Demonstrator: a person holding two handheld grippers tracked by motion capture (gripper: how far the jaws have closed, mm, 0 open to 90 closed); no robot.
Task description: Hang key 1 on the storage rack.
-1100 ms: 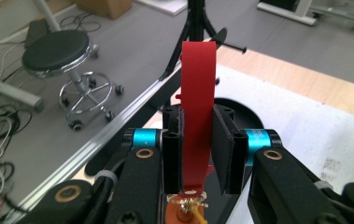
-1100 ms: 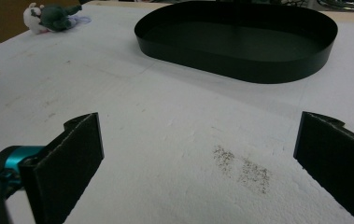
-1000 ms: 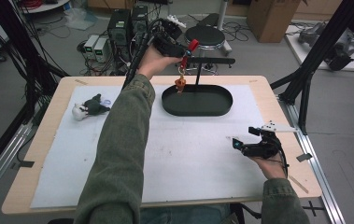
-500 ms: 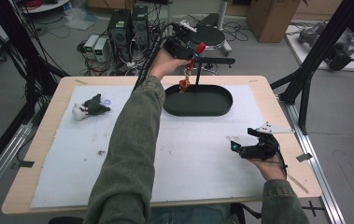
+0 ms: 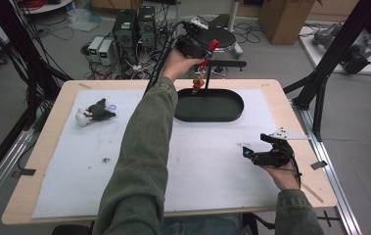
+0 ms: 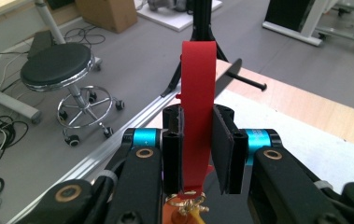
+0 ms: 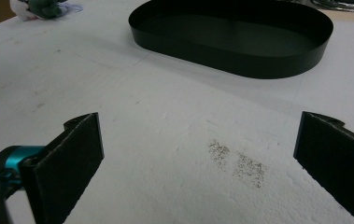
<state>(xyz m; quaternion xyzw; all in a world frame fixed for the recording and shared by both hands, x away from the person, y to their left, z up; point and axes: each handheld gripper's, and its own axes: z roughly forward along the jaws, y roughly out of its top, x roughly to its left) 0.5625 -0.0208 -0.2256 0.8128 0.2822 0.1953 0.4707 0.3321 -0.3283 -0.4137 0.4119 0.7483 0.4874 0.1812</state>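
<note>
From above, the left hand-held gripper [image 5: 203,53] was held past the far edge of the desk [image 5: 51,147], beside a black stand [image 5: 207,78] with a thin horizontal arm. Its jaws were clenched on a red strap [image 6: 197,116], which stood upright between the pads in the left gripper view. A small orange charm [image 5: 197,84] with a gold clasp hung from the strap's lower end, above the far rim of the tray [image 5: 232,113], apart from it. The charm was cut off at the bottom of the left gripper view and too small in the high view to make out its shape. The left sleeve [image 5: 144,161] crossed the middle of the desk and hid part of the white mat [image 5: 75,171] and the tray's near left rim. The right hand-held gripper [image 5: 267,155] rested low over the mat near the right edge of the desk, its jaws released and wide apart with nothing between them. In the right gripper view, bare mat with a patch of dark specks [image 7: 235,161] lay between the jaws, and open mat stretched from there to the oval black tray, which was empty. A small green and white plush toy [image 5: 94,112] lay near the far left corner, well apart from both hands. The near left part of the mat was open.
</note>
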